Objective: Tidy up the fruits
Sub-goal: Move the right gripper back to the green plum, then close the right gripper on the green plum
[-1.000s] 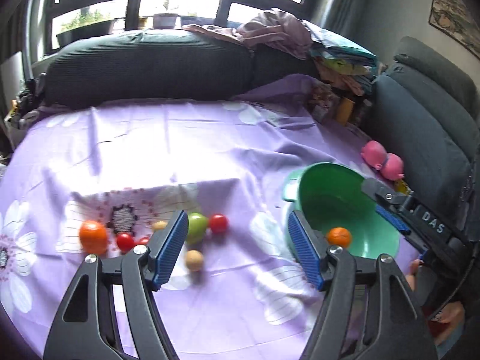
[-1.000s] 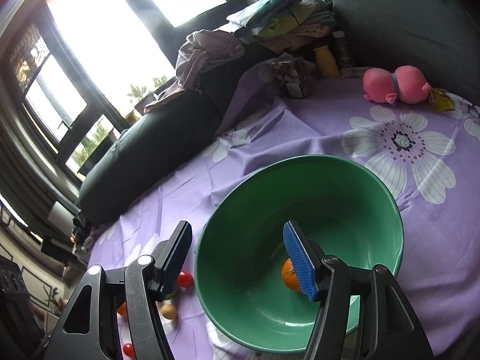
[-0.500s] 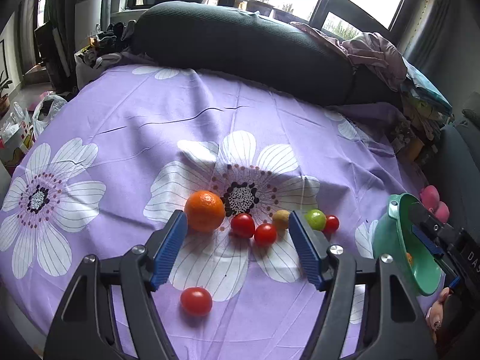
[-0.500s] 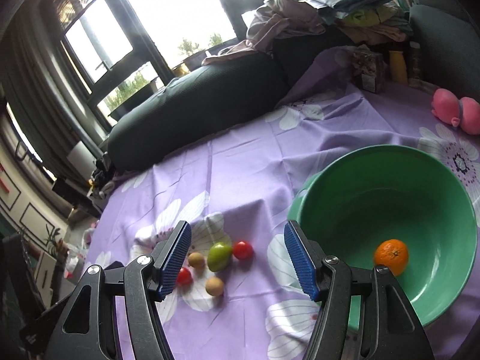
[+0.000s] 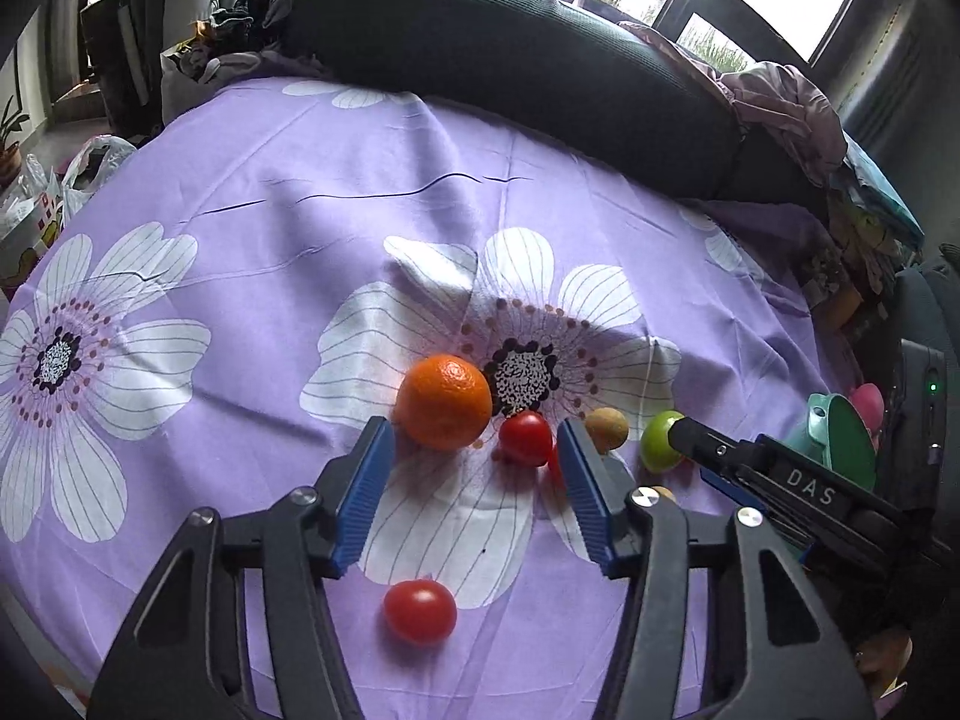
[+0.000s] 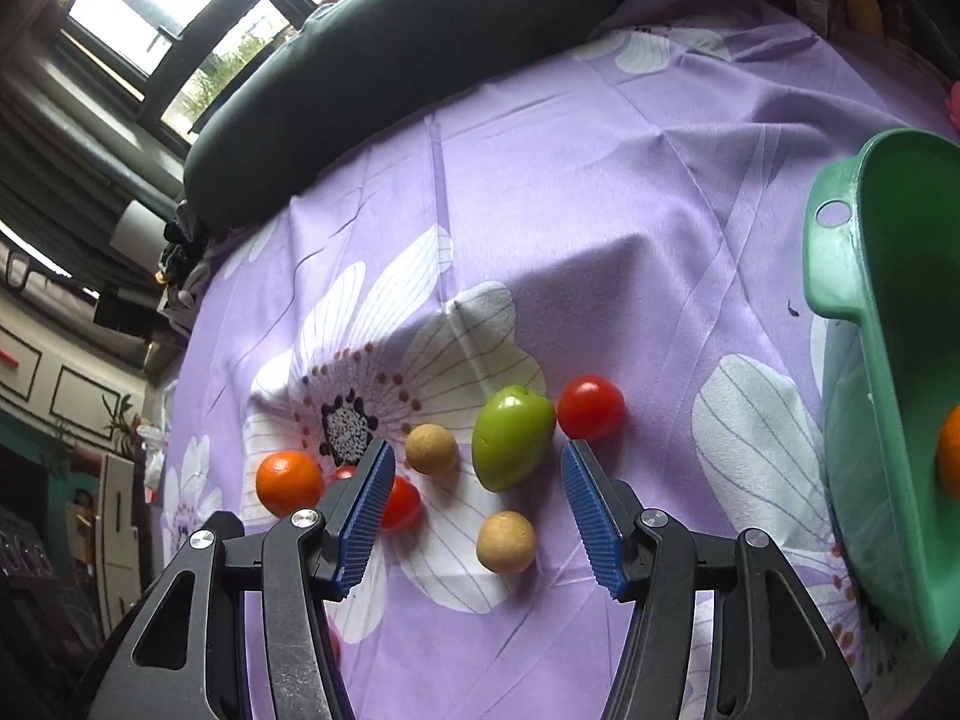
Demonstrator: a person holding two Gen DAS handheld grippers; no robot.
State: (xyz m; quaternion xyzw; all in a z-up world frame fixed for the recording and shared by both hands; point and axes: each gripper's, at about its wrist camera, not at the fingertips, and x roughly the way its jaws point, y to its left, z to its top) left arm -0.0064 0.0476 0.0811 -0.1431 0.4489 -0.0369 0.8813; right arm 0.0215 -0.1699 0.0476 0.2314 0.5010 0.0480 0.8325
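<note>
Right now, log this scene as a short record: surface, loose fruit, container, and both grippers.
surface: purple bedsheet with white flowers
loose fruit: large round orange, oval green fruit, two tan round fruits, several red cherry tomatoes
container: green plastic bowl, one small orange inside
left gripper: open, nothing held, jaws have just been closing
right gripper: open, nothing held, green fruit ahead of its fingers, jaws have just been closing
</note>
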